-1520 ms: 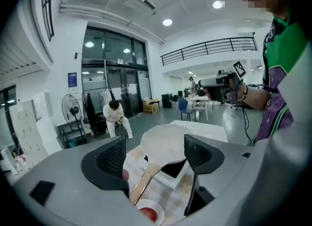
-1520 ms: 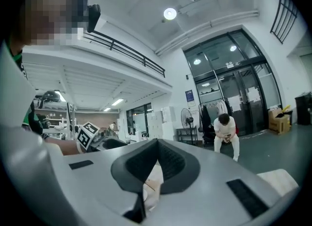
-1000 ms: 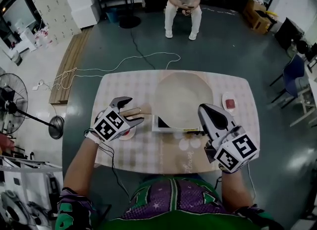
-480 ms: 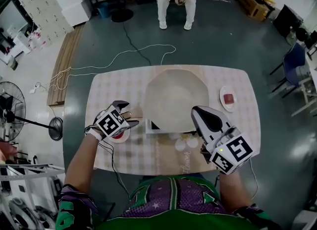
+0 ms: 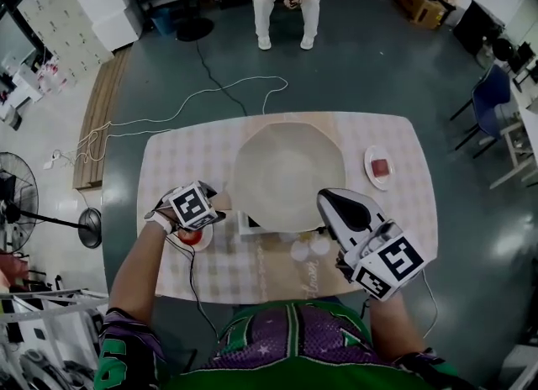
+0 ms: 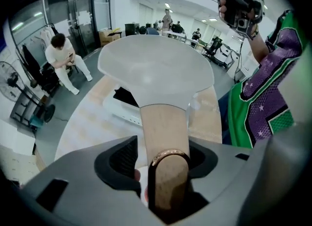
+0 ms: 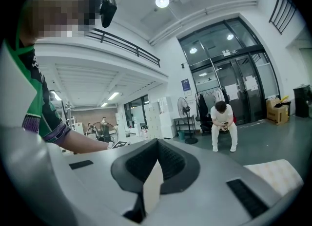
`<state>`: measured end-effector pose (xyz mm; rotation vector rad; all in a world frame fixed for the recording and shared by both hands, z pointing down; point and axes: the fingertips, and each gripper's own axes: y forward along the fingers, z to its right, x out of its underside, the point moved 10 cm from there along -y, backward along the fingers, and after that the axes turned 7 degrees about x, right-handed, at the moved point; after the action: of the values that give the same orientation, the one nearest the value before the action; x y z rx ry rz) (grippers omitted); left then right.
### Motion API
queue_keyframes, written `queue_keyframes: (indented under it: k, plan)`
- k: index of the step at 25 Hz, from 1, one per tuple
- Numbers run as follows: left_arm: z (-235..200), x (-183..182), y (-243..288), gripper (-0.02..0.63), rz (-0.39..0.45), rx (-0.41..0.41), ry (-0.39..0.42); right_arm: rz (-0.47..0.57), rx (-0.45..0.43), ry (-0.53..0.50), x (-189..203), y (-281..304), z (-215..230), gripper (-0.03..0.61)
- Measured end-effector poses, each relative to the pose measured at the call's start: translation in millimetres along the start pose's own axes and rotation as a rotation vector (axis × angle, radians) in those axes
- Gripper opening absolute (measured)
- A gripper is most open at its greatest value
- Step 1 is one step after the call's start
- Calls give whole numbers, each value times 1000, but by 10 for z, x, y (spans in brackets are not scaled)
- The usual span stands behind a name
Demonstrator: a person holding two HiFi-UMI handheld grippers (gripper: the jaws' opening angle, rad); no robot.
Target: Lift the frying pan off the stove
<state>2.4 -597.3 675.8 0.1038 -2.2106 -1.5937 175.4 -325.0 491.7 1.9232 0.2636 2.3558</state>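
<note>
Now the left gripper [image 6: 163,158] has come down from above and tipped steeply toward the tabletop [image 5: 176,153], so that the wooden handle [image 6: 163,122] of the frying pan [image 5: 288,174] runs straight out between its jaws. Those jaws have just been closing. They flank the handle near its ringed end, yet a sliver of gap shows on one side, so the grip does not look firm.

For the task, this reads as the approach finished and the clamp about halfway made. The pan sits ahead of that gripper on the white stove [image 6: 122,109], and a lift would be premature until both pads bite.

The right gripper [image 5: 332,203] hangs nearly level beside the near rim of the pan, with its jaws together at the tips and nothing between them. It takes no part in the grasp.

The pan's pale bowl is empty as far as can be seen. Directly beneath the left gripper lies a small plate [image 5: 202,243] with something red on it. A second small plate [image 5: 370,155], beyond the right gripper and to its outer side, carries a reddish piece [image 5: 382,166].
</note>
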Motion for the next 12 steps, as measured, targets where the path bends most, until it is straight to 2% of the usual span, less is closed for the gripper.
queue_keyframes:
  k: [3,4,12]
  plan:
    - [47,-22,24,160,-43,57,49,4,7,8,8,-38,10,8]
    - [61,-26,33,141,-48,63,57,4,8,13,19,-46,12,8]
    - [185,-24,41,140,-7,69,17,-7,17,16,90,-113,14,8]
